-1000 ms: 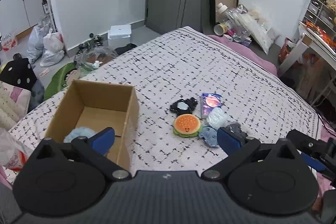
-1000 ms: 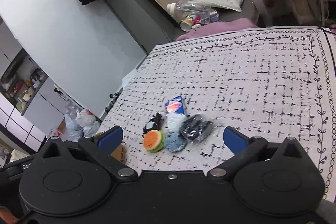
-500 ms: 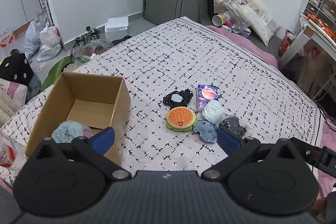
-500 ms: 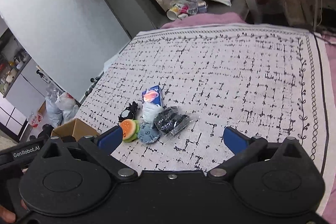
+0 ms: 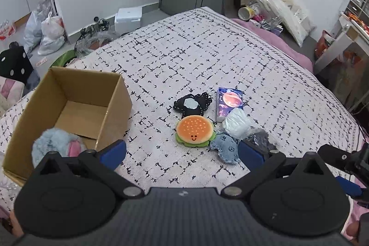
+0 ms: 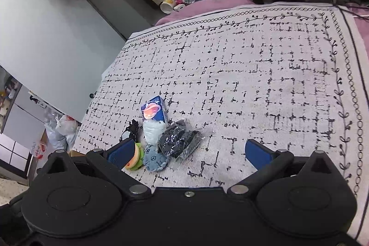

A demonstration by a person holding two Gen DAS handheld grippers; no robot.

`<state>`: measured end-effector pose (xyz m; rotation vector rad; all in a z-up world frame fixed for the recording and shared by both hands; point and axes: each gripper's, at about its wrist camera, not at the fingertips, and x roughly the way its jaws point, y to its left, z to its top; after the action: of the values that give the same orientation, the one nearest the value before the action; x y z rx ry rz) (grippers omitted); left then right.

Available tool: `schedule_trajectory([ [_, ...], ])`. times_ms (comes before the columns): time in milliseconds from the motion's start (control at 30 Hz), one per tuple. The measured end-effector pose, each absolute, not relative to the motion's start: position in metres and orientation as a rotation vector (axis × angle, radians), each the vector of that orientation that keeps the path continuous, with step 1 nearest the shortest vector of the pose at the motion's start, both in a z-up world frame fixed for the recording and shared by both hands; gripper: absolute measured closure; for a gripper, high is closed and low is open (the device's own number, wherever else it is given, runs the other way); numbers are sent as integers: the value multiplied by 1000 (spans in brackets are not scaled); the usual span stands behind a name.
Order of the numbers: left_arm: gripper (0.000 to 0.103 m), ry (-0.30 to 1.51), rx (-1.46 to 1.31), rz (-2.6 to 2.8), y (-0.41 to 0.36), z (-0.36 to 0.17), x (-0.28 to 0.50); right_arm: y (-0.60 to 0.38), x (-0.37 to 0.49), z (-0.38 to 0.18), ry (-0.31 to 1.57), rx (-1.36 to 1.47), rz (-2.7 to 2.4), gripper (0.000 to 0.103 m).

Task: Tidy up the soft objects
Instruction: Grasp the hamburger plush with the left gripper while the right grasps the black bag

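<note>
Blue pads on the left gripper [image 5: 181, 153] stand wide apart and empty above the bedspread [image 5: 207, 57]; the right gripper [image 6: 188, 151] is spread and empty too. Take the cardboard box [image 5: 115, 105] as landmark: a fluffy blue plush [image 5: 53, 142] already lies inside it. Just beside the box, to its right, the burger plush [image 5: 194, 130], denim plush [image 5: 224, 149], black pouch [image 5: 192, 104], white bundle [image 5: 236, 122], tissue pack [image 5: 229, 103] and bagged dark item [image 5: 260, 140] wait. I judge one packed, six left.
</note>
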<state>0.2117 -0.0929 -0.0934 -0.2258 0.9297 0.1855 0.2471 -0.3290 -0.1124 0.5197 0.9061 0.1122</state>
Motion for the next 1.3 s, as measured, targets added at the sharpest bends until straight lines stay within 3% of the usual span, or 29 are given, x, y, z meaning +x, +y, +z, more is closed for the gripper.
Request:
schedule_trajectory([
  [967, 6, 1026, -312, 214, -84, -187, 293, -289, 322, -176, 1046, 499, 8, 1],
  [1067, 11, 1036, -323, 225, -82, -193, 296, -286, 327, -181, 1057, 484, 2, 5],
  [1233, 40, 1049, -335, 248, -81, -200, 300, -278, 329, -186, 1070, 418, -4, 11],
  [1300, 45, 1040, -348, 254, -79, -199, 299, -274, 329, -187, 1073, 373, 3, 21],
])
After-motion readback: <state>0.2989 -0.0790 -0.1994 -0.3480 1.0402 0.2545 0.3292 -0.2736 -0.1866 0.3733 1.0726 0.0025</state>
